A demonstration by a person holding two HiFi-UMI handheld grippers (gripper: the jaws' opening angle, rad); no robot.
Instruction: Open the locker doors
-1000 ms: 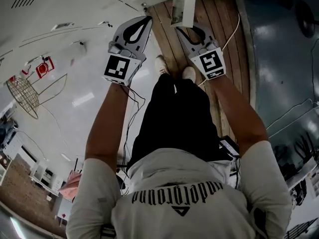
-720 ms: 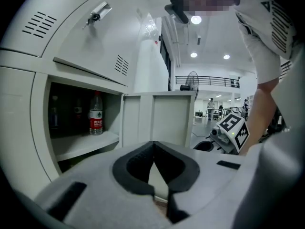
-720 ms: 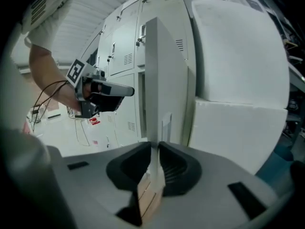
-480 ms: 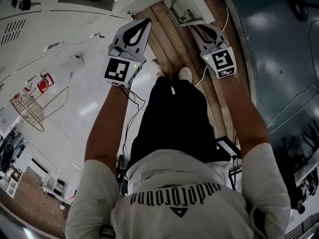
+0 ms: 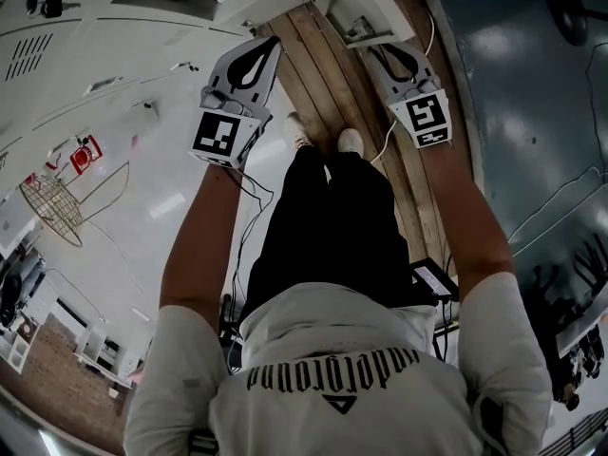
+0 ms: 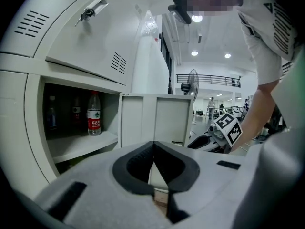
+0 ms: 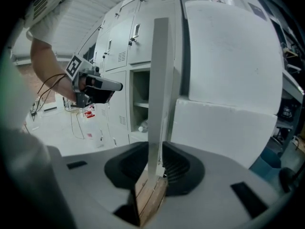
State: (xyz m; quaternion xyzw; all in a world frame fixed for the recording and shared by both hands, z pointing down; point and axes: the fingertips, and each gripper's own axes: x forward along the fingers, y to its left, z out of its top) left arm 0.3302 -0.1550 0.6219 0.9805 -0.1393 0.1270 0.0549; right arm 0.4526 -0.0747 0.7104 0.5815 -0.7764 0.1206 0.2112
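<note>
A bank of grey lockers [image 5: 95, 55] stands at my left. One locker door [image 7: 159, 80] is swung open, its thin edge running between the jaws of my right gripper [image 7: 156, 143]. Both pads touch that edge, and the jaws have just been opening slightly. From the head view the same door [image 5: 347, 3] sits just ahead of the right gripper [image 5: 377, 50]. My left gripper [image 6: 153, 144] is shut with nothing in it and hangs in the air [image 5: 269, 46] before an open compartment holding a water bottle [image 6: 94, 113]. Above that is a closed door with a key [image 6: 81, 37].
A strip of wooden floor [image 5: 332, 84] runs under the person's shoes [image 5: 351, 141]. A large white block [image 7: 224, 80] stands right of the open door. A cable [image 5: 389, 150] trails on the floor. A standing fan [image 6: 190, 87] is far off.
The right gripper has moved right with the door edge, swinging the door further open. The left gripper has shifted slightly left and stays shut.
</note>
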